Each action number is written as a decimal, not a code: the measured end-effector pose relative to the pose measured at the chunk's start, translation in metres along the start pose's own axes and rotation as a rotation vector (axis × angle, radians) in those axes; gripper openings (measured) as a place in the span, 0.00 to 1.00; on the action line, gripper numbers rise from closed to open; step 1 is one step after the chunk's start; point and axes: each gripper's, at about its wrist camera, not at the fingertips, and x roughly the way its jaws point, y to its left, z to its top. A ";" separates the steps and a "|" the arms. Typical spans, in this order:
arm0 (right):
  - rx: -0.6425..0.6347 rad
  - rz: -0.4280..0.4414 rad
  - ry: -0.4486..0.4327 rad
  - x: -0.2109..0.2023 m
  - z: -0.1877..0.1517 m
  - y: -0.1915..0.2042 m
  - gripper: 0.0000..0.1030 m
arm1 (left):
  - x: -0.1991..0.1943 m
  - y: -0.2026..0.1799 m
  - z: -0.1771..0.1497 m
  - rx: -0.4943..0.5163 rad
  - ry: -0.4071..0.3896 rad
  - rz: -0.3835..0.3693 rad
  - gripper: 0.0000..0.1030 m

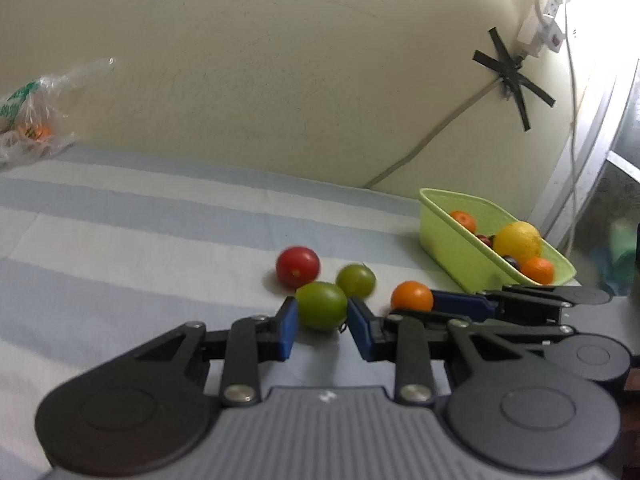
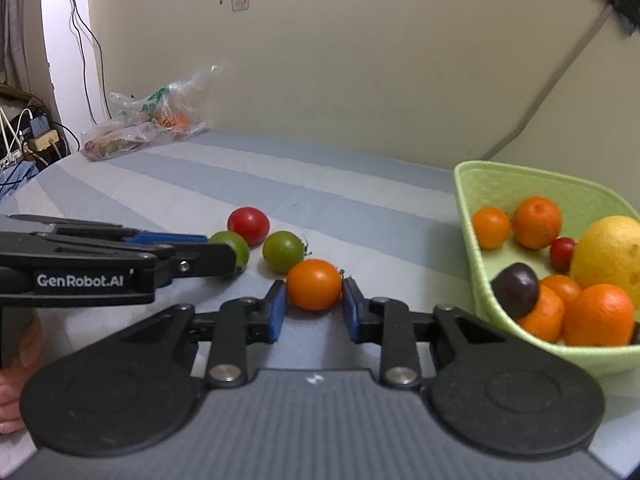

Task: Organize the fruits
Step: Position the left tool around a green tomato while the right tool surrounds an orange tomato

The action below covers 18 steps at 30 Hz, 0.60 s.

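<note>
Left gripper (image 1: 322,322) points forward and slightly down over the striped cloth (image 1: 120,240), blue pads (image 1: 289,330) clamped on a green tomato (image 1: 321,306), one pad on each side. Right gripper (image 2: 314,310) is in the same low, forward-tilted pose just to the right, its pads (image 2: 276,312) pressing both sides of an orange tomato (image 2: 314,290) that sits on the cloth. From the right wrist view the left gripper comes in from the left edge, nearly level, with a bit of the person's hand (image 2: 16,360) under its body (fingers only, low left corner).

Loose fruit: a red tomato (image 1: 298,266) farther back, a second green tomato (image 1: 355,280) between the two gripped ones and slightly farther. All four sit close together mid-cloth.

Green basket (image 2: 480,280) at right, near the wall, already holds a lemon (image 2: 612,252), several oranges (image 2: 536,222), a small red fruit (image 2: 562,254) and a dark purple fruit (image 2: 516,290).

Far left corner: a clear plastic bag (image 2: 148,128) with more produce inside (contents blurred).
</note>
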 end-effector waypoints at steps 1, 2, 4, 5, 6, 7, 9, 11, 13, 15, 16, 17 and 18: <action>0.004 0.006 -0.002 -0.005 -0.004 0.001 0.32 | -0.005 -0.002 -0.004 0.002 0.001 -0.011 0.27; 0.006 0.015 0.000 -0.009 -0.008 0.001 0.32 | -0.009 -0.005 -0.008 0.008 0.004 -0.022 0.27; 0.004 0.033 0.001 -0.023 -0.018 0.004 0.32 | -0.020 -0.013 -0.017 0.036 0.008 -0.044 0.27; 0.002 0.044 -0.002 -0.032 -0.024 0.005 0.32 | -0.026 -0.017 -0.021 0.053 0.011 -0.057 0.27; 0.000 0.051 -0.005 -0.038 -0.029 0.006 0.32 | -0.031 -0.023 -0.025 0.071 0.013 -0.072 0.27; -0.002 0.057 -0.009 -0.046 -0.035 0.007 0.32 | -0.037 -0.028 -0.030 0.090 0.014 -0.089 0.27; 0.007 0.068 -0.020 -0.061 -0.046 0.009 0.32 | -0.047 -0.037 -0.039 0.120 0.015 -0.125 0.27; 0.006 0.073 -0.032 -0.076 -0.058 0.010 0.32 | -0.054 -0.043 -0.046 0.147 0.020 -0.152 0.27; -0.019 0.053 -0.054 -0.085 -0.066 0.016 0.32 | -0.056 -0.051 -0.051 0.183 0.026 -0.149 0.27; -0.040 0.024 -0.063 -0.090 -0.071 0.020 0.32 | -0.057 -0.055 -0.054 0.209 0.020 -0.135 0.27; -0.037 0.021 -0.066 -0.090 -0.071 0.021 0.32 | -0.057 -0.055 -0.054 0.208 0.021 -0.133 0.27; -0.032 0.023 -0.062 -0.089 -0.072 0.020 0.32 | -0.056 -0.055 -0.053 0.202 0.022 -0.134 0.29; -0.025 0.026 -0.049 -0.086 -0.071 0.020 0.33 | -0.056 -0.054 -0.053 0.196 0.024 -0.133 0.30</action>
